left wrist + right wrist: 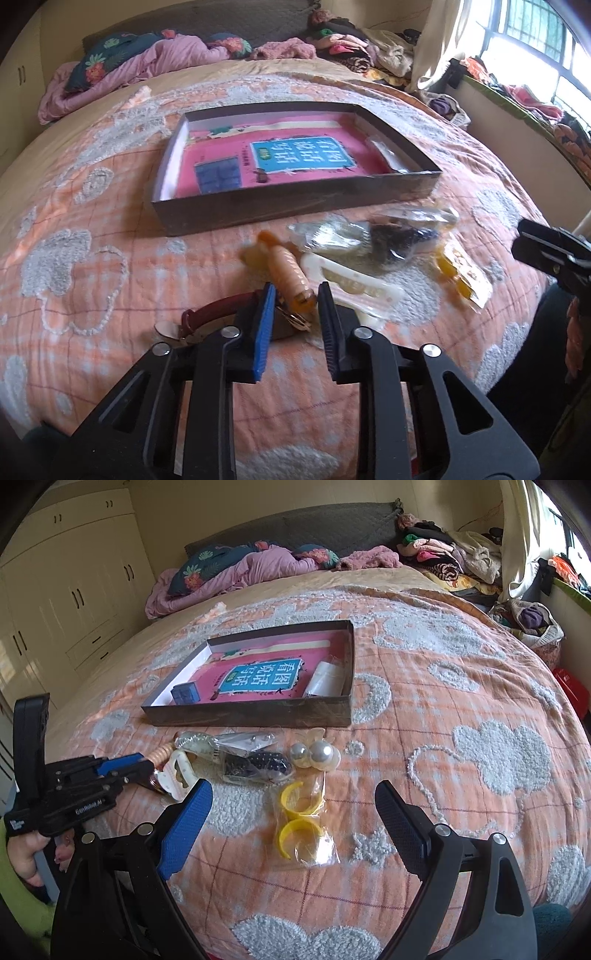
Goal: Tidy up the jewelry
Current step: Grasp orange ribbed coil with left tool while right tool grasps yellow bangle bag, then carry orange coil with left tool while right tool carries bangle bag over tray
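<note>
While the bed (461, 686) with its orange-and-white quilt carries everything, we see the jewelry strewn along the near side of a shallow dark box (258, 712). Inside the box lie a pink book (255, 683) and, at its right end, a clear packet (325, 679).

Left hand-held gripper (295, 295): blue pads nearly together, pinching the near end of an orange ribbed bracelet (284, 266); some gold bit shows between the fingers, too blurred to name. Just left of it lies a dark red watch strap (210, 314). A white hair clip (354, 284) sits touching the bracelet's right side. Beyond that we note a clear bag of dark beads (255, 766) and another clear bag (236, 742) against the box wall.

Right hand-held gripper (293, 812): jaws wide apart, holding nothing, hovering over a clear bag with two yellow rings (299, 819) that lies on the quilt between its fingers. Farther off, just beyond the bag, two pearl earrings (314, 755) rest side by side on a pale card.

At far left in the right wrist view a hand (26, 853) in a green sleeve grips the left tool's handle.
</note>
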`<state>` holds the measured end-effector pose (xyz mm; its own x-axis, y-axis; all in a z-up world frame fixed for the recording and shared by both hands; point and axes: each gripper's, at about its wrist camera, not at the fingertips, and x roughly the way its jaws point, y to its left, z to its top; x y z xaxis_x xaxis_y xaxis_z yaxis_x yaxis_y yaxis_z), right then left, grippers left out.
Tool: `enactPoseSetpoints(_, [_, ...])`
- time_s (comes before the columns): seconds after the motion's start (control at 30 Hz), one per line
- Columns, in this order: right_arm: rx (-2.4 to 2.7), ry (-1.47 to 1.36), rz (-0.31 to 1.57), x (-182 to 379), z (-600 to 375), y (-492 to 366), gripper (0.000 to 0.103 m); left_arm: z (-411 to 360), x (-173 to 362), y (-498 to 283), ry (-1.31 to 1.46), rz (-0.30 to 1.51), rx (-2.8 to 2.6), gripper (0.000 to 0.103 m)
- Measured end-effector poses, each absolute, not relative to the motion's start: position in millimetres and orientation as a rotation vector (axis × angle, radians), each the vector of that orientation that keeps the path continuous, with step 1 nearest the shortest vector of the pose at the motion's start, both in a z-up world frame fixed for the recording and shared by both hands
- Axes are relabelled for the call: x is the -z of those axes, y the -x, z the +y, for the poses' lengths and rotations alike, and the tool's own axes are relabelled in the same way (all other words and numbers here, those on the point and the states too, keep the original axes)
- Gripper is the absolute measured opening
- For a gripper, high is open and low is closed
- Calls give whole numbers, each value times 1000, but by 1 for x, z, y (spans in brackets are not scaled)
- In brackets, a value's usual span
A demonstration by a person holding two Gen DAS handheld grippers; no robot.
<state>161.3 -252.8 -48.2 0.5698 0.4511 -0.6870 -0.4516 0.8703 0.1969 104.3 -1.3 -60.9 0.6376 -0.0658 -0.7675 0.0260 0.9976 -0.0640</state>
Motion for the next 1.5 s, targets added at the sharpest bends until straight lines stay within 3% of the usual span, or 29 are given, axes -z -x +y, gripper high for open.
enactPoseSetpoints(0.23, [-498, 73, 892, 83, -239, -174, 88, 14, 62, -122, 76, 908, 33, 16])
enactPoseSetpoints(0.53, [-460, 164, 942, 113, -227, -185, 74, 13, 75, -139, 38, 946, 44, 16])
enactPoseSetpoints(0.63, [-458, 190, 934, 116, -224, -185, 61, 13, 78, -144, 32, 956, 53, 13])
enactPoseSetpoints(0.7, [-467, 187, 929, 115, -225, -185, 45, 13, 78, -146, 42, 953, 61, 12])
enactPoseSetpoints(1.5, [-608, 55, 756, 47, -235, -157, 41, 61, 2, -125, 198, 746, 43, 11])
